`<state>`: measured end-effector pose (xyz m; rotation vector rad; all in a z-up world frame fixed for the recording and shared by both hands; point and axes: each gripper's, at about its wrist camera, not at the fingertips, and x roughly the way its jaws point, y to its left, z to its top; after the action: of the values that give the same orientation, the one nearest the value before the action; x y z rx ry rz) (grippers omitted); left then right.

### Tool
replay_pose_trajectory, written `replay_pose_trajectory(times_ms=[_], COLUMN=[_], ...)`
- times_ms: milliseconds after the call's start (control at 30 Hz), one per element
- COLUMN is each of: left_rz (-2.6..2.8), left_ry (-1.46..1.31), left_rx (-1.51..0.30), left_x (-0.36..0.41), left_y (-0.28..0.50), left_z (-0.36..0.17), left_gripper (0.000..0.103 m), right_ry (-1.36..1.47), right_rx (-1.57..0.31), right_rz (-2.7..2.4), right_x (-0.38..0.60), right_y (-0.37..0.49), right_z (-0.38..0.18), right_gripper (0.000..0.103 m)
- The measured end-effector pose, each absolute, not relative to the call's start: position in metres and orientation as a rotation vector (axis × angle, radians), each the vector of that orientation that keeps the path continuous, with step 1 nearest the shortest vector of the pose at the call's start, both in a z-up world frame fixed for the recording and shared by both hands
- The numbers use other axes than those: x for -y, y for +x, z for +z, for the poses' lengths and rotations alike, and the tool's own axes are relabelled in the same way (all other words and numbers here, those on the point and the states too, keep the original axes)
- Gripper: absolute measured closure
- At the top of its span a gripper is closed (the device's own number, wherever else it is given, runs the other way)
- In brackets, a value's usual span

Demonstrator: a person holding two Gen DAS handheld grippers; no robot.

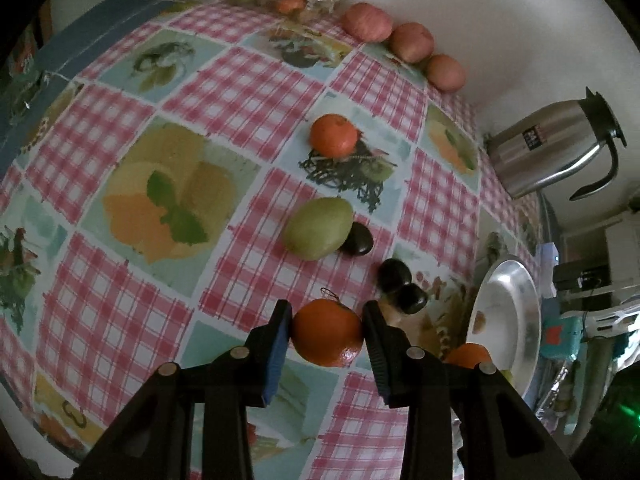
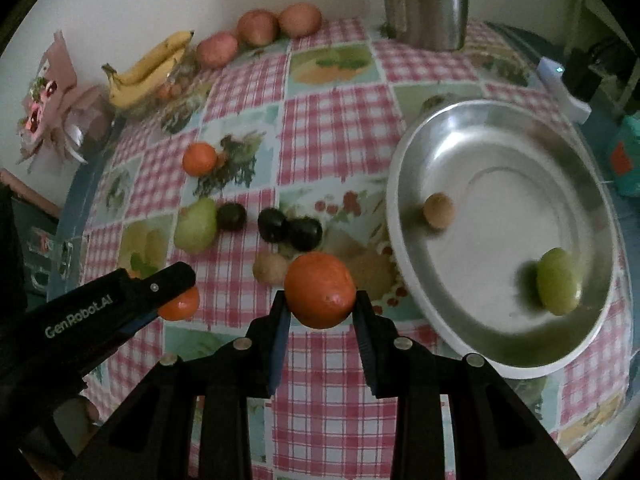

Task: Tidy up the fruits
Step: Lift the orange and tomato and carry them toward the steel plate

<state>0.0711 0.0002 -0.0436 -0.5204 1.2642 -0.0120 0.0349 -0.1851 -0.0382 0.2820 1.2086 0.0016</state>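
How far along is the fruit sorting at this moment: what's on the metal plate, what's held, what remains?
Done: the metal plate holds a small brown fruit and a green fruit. In hand: the left gripper and right gripper each grip an orange. Left on the tablecloth: a third orange, a green mango, three dark plums, a small brown fruit.

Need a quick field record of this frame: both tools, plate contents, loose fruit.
left tool: shut on an orange
right tool: shut on another orange
metal plate: holds a green fruit and a small brown fruit
loose on tablecloth: one orange fruit, a green pear-shaped fruit, three dark fruits
back edge: three apples, bananas, steel jug
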Motion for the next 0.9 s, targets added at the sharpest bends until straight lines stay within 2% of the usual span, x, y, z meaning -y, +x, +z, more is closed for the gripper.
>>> replay_pose_trajectory(times_ms=[467, 900], left_rz=[-0.052, -0.106], left_ry=[-0.485, -0.455], left_rx=[-1.217, -1.177], left_x=[0.038, 0.081], left_y=[0.128, 0.162], left_z=[0.003, 0.009], left_gripper=[0.064, 0.064], right_ry=[0.382, 0.409], right_rx=[-1.138, -1.127], right_rz=[-0.119, -0.21], right_x=[0.233, 0.277], right_y=[0.075, 0.101], right_z=[0.0, -0.001], right_gripper=[0.07, 0.07])
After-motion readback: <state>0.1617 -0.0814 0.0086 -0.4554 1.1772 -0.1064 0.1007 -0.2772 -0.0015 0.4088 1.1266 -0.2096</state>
